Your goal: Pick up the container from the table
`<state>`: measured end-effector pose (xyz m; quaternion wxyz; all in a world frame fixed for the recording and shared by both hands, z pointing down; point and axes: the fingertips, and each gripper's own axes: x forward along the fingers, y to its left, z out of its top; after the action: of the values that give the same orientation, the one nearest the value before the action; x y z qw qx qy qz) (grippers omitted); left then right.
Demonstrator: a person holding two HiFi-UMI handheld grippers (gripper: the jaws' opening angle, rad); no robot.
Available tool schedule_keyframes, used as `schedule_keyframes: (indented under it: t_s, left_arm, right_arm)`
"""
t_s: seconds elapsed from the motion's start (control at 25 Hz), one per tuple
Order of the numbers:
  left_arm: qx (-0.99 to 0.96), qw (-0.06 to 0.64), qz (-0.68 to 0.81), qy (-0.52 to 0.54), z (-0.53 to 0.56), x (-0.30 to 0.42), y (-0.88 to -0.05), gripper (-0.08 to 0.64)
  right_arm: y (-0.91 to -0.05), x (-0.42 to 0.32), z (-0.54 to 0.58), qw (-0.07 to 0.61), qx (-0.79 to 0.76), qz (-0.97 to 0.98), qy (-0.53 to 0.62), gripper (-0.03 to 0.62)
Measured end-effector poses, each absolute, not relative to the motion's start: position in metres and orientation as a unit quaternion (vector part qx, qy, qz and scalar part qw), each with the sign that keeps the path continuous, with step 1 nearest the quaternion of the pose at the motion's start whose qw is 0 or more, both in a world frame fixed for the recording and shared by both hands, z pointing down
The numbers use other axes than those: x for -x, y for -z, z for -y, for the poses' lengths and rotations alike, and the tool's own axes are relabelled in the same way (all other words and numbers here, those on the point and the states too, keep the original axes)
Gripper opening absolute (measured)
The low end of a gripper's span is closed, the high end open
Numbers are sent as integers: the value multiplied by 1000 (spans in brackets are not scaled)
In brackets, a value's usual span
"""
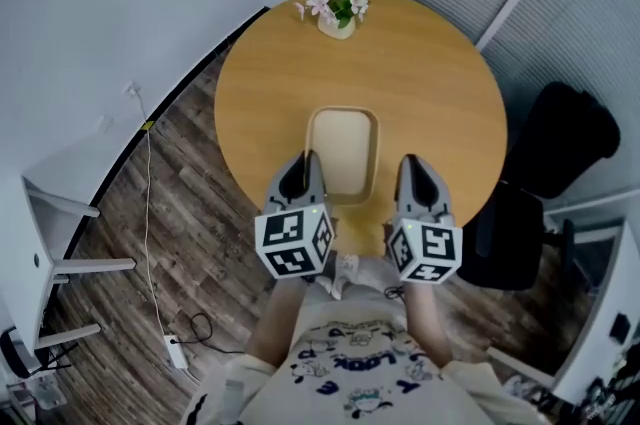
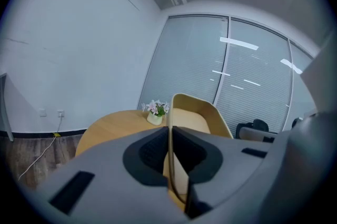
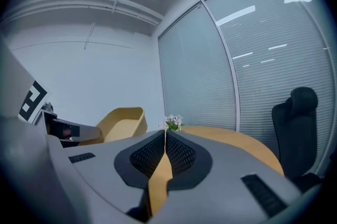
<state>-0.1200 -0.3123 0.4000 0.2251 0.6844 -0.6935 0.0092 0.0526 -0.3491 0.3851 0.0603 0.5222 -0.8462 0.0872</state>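
Left gripper is clamping the near left wall of the tan rectangular container – jaws nearly together, the thin wall pinched edge-on between the pads. The container is hanging over the near part of the round wooden table, its open side facing up in the head view. From the left gripper view its far end is rising above the jaws, and it appears to be off the tabletop. Right gripper is sitting just beside the container's near right corner, apart from it; its jaws are meeting at the tips with nothing gripped – only a strip of table colour is showing through the slot behind them. In the right gripper view the container is lying off to the left, beside the other gripper's marker cube. A small pot of pink and white flowers is standing at the table's far edge, well apart from the container. A black office chair is standing to the right of the table. A white cable is running down to a power strip on the wood floor at left.
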Motion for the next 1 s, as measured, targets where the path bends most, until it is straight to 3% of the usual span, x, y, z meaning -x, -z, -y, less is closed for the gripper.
schedule_keyframes:
  t_s: [1.0]
  left_arm:
    - [-696,123,706,44,297,134,-310,20]
  right_arm:
    - [-312,-49,344,3,-525,851,-26,11]
